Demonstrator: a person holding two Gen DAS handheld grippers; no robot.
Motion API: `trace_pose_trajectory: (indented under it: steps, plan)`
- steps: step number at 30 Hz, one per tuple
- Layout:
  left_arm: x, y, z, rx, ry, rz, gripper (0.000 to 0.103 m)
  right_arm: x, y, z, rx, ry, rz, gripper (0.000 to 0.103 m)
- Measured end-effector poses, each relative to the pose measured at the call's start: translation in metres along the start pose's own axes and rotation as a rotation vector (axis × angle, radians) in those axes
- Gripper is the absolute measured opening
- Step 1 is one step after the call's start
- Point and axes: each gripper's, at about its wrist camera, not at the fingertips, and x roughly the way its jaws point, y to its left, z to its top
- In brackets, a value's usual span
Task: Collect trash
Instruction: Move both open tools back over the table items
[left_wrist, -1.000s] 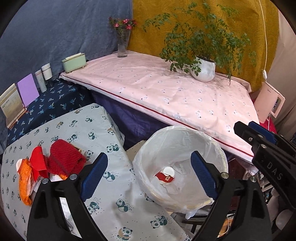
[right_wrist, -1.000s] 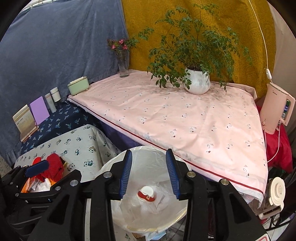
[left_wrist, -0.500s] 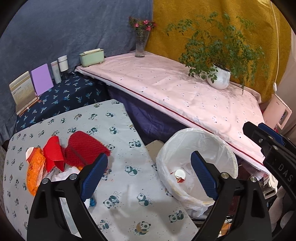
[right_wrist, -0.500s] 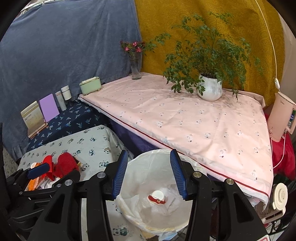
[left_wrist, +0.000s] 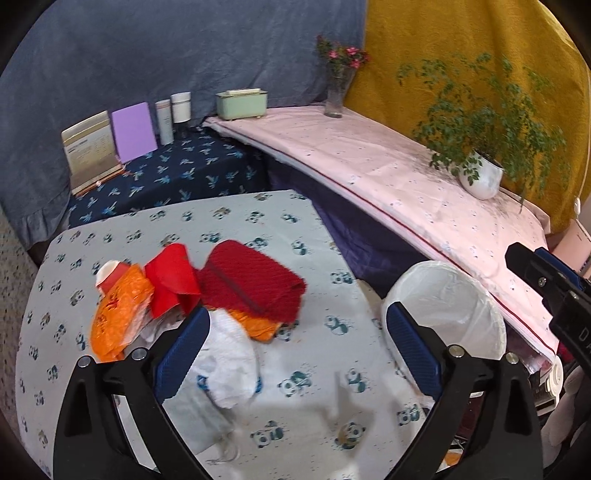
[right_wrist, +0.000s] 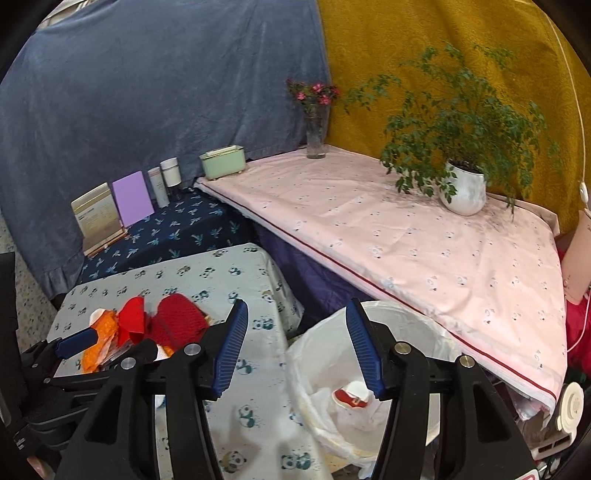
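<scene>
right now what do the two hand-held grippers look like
Both alike: the left hand-held gripper and right hand-held gripper have matte black plastic bodies, silver screw heads and blue ribbed finger pads. White lettering marks the right one's side. No cables or sleeves show.

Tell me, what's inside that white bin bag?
In the bin bag lies a small red-and-white cup on crumpled white paper. Whatever is beneath the paper is hidden, and the right gripper blocks part of the opening.

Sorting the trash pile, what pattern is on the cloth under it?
Pale grey-blue cloth printed with small pandas; the left wrist view shows it best.
</scene>
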Motion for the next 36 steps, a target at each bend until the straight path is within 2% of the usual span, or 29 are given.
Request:
trace_pose_trajectory:
  steps: [7, 17, 22, 36]
  plan:
    - [-0.002, 0.043, -0.014, -0.064, 0.027, 0.052, 0.093, 0.007, 0.035, -0.006, -0.039, 0.027, 0.051, 0.055]
    - [0.0, 0.104, -0.051, -0.133, 0.086, 0.135, 0.093, 0.021, 0.083, -0.026, -0.101, 0.084, 0.121, 0.055]
    - [0.003, 0.121, -0.068, -0.138, 0.12, 0.159, 0.093, 0.032, 0.105, -0.04, -0.125, 0.124, 0.151, 0.055]
    - [0.026, 0.144, -0.115, -0.147, 0.242, 0.153, 0.093, 0.072, 0.151, -0.083, -0.189, 0.246, 0.194, 0.055]
